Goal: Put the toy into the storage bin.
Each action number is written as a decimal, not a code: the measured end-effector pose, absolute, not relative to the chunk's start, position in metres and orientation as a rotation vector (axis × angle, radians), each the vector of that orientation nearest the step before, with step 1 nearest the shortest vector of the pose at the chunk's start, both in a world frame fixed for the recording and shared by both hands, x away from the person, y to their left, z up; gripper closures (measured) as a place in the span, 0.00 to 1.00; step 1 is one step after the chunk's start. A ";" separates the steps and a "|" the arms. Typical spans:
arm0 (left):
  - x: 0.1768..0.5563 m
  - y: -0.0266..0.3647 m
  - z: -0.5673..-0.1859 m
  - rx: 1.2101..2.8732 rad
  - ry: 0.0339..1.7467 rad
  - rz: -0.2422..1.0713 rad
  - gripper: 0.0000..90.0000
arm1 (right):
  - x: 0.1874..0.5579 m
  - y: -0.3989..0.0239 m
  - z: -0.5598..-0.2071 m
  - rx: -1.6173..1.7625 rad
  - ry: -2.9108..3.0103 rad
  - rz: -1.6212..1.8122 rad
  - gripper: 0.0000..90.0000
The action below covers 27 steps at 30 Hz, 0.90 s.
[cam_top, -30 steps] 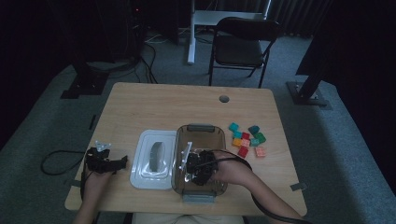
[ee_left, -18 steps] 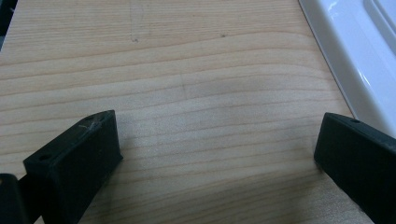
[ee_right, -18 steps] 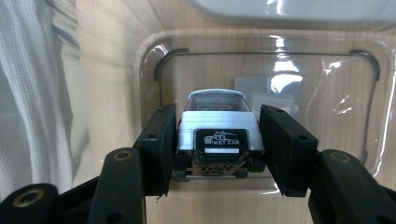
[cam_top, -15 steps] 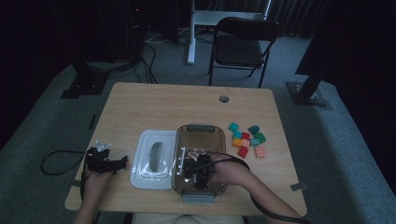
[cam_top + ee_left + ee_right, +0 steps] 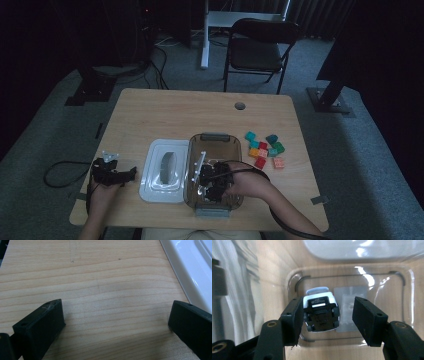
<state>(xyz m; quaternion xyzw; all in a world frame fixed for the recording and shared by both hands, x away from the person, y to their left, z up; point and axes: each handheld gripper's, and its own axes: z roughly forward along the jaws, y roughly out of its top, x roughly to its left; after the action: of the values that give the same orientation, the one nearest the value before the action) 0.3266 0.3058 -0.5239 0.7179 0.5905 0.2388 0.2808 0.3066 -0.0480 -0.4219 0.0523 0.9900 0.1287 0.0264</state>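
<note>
My right gripper (image 5: 328,309) reaches down into a clear brownish container (image 5: 215,138) near the table's front. A small white toy car (image 5: 321,313) lies upside down on the container's floor between the jaws. The jaws have just been opening: the left one still touches the car's side, while a gap separates the right one from it. From above, the right gripper (image 5: 210,177) shows inside the container. My left gripper (image 5: 117,312) stands open over bare wood, nothing between its jaws. It sits at the table's front left (image 5: 112,172).
A white lid (image 5: 150,190) with a grey handle lies on the table between the two grippers; its edge (image 5: 190,265) is just right of my left jaws. Several coloured blocks (image 5: 264,148) lie right of the container. A chair stands beyond the table.
The right gripper has shifted slightly inside the container. The left hand has stayed where it was.
</note>
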 end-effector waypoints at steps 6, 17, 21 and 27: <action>0.327 0.306 -0.524 1.924 1.583 0.640 0.01 | 0.307 -0.061 -0.409 0.220 3.024 0.520 0.46; 0.327 0.306 -0.524 1.925 1.582 0.640 0.01 | 0.315 -0.109 -0.387 0.449 2.885 0.874 0.44; 0.327 0.306 -0.524 1.925 1.582 0.640 0.01 | 0.319 -0.133 -0.377 0.541 2.802 0.991 0.44; 0.327 0.306 -0.524 1.927 1.582 0.638 0.01 | 0.322 -0.169 -0.367 0.695 2.676 1.077 0.41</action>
<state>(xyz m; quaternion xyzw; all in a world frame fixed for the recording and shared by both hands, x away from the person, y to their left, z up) 0.3265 0.3059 -0.5237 0.7187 0.5902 0.2381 0.2801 0.3222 -0.1692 -0.3668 0.2334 0.8985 0.3615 0.0873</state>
